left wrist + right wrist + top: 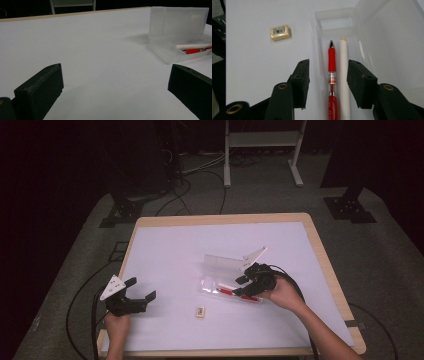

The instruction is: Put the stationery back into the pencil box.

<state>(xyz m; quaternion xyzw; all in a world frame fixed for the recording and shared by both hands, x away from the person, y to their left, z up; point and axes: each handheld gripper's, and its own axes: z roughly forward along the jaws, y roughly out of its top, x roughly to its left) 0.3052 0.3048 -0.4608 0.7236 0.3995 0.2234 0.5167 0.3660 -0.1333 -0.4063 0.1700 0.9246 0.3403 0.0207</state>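
Hovering over the open clear pencil case (342, 37), right gripper (328, 75) w/ jaws spread astride the red pen (332, 75) lying inside; left gripper (131, 297) idle, jaws apart, above worktop (170, 250); eraser (200, 311) waits outside.

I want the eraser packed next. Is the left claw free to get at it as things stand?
Probably yes. The left claw is open and holds nothing, and the eraser lies alone on bare table to its right, outside the open case, with nothing between them.
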